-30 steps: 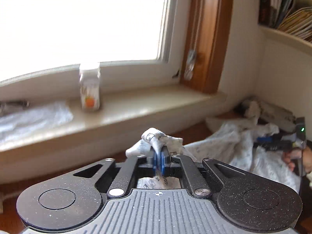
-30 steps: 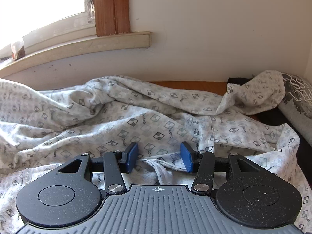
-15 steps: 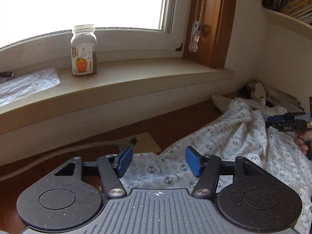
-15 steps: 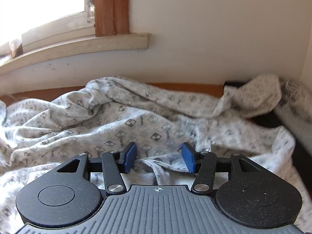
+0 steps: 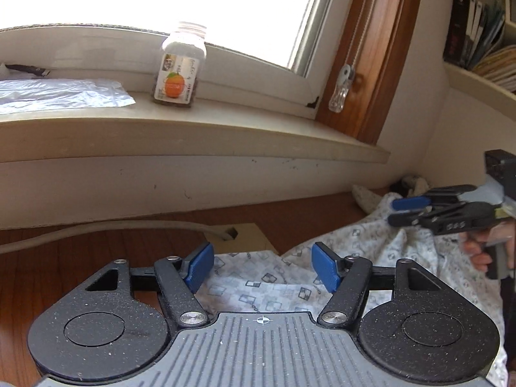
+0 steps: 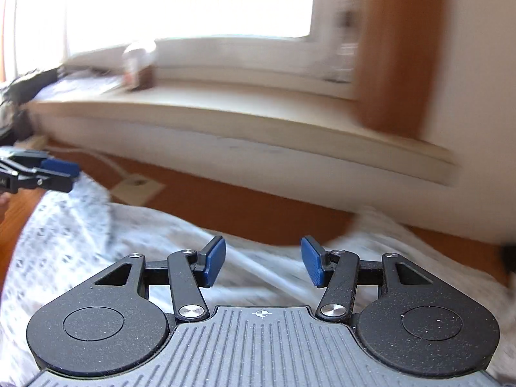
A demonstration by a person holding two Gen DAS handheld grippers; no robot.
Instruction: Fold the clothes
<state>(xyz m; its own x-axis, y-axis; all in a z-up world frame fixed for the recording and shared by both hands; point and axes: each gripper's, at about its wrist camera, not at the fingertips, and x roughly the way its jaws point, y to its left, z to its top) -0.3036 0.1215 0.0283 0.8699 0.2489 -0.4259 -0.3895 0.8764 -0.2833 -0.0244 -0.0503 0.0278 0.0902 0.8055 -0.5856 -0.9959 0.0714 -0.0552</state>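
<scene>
Wooden floor under a bright window, with a wide cream sill (image 5: 200,135) running along the far wall and a brown wood frame (image 5: 380,51) on the right. On the sill there's a clear plastic jar (image 5: 180,67) with an orange on its label; it has something dark sitting in the bottom, can't really tell what. To the left of it lies a crinkly clear plastic bag (image 5: 61,93), contents not readable either. Up in the far right corner a shelf (image 5: 480,32) holds a row of books or folders. A pale cable runs along the floor to a small beige plate (image 5: 238,235). The thing being folded is a white patterned garment (image 5: 271,283) with little square prints, spread on the floor and bunching up toward the right. The left gripper (image 5: 262,267) has its jaws spread wide, having just been opening, with nothing between the blue pads; the cloth lies just below and beyond them, its near edge passing under the fingers. The right gripper (image 6: 262,264) is also parted with nothing pinched, hovering over a rumpled ridge of the same garment, though that view is pretty smeared. From the left camera you can see it over at the right edge, held by a hand (image 5: 483,248) above the bunched fabric.
</scene>
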